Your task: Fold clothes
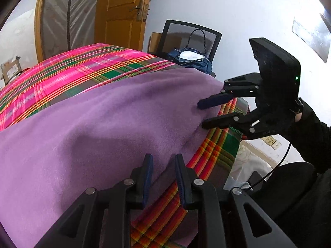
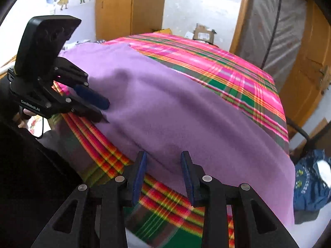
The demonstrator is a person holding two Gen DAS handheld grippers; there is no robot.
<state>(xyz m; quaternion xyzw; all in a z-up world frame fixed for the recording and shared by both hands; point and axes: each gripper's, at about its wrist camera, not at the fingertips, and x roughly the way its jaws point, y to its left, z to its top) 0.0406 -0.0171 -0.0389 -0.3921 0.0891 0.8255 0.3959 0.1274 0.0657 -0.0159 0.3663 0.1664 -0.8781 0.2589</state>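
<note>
- My left gripper (image 1: 163,163) and right gripper (image 2: 163,161), fingers spread, sit at the purple cloth (image 1: 93,128) edge.
- Beyond the cloth: chair (image 1: 190,35) in left view, cardboard box (image 2: 203,32) in right.

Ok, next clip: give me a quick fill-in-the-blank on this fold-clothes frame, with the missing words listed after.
1. The garment spread over the plaid cloth is plain ____ in colour.
2. Both the left hand-held gripper and the right hand-held gripper have their fingers ____, with nothing clamped between them.
3. Behind the surface, a dark blue bag sits on a black mesh ____.
4. The wooden ____ in the left wrist view has a metal handle.

Missing words: purple; open; chair; door
</note>
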